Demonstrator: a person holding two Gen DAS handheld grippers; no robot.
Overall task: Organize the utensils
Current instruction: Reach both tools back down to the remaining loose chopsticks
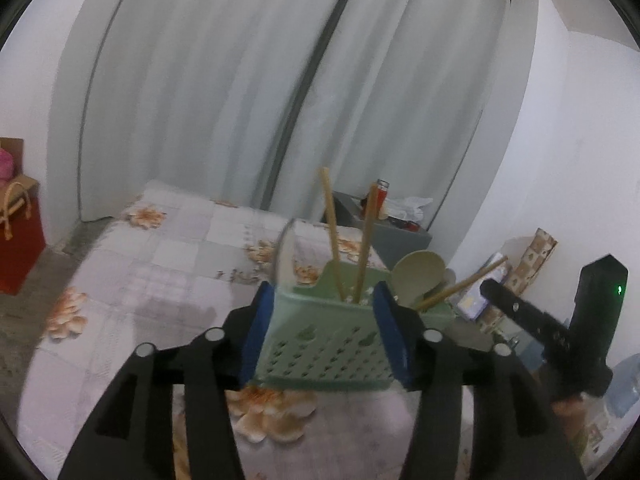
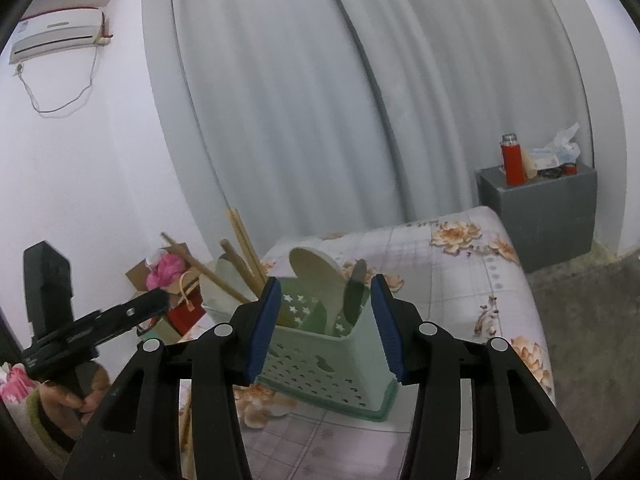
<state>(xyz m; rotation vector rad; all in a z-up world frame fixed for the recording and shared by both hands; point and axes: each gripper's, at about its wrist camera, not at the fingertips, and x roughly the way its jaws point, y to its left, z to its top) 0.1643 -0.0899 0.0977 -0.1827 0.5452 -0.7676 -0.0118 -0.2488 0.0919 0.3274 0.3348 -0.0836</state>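
A pale green perforated caddy (image 1: 324,348) (image 2: 328,364) stands on a floral bedspread (image 1: 160,264) (image 2: 460,280). Wooden chopsticks (image 1: 332,228) (image 2: 244,248) stick up out of it, together with a pale rounded spoon (image 1: 418,272) (image 2: 316,276) and a dark-bladed utensil (image 2: 354,292). My left gripper (image 1: 325,334) is open, its blue pads framing the caddy without pressing on it. In the right wrist view the left gripper (image 2: 162,300) sits just left of the caddy. My right gripper (image 2: 326,330) is open too, framing the caddy's near corner. It (image 1: 486,290) appears off the caddy's right side.
A grey nightstand (image 2: 538,216) with a red flask (image 2: 512,160) stands beyond the bed by the curtains (image 1: 240,100). A red gift bag (image 1: 20,248) and a cardboard box (image 2: 168,268) of pink things sit on the floor. A person's hand (image 2: 76,400) holds the left gripper.
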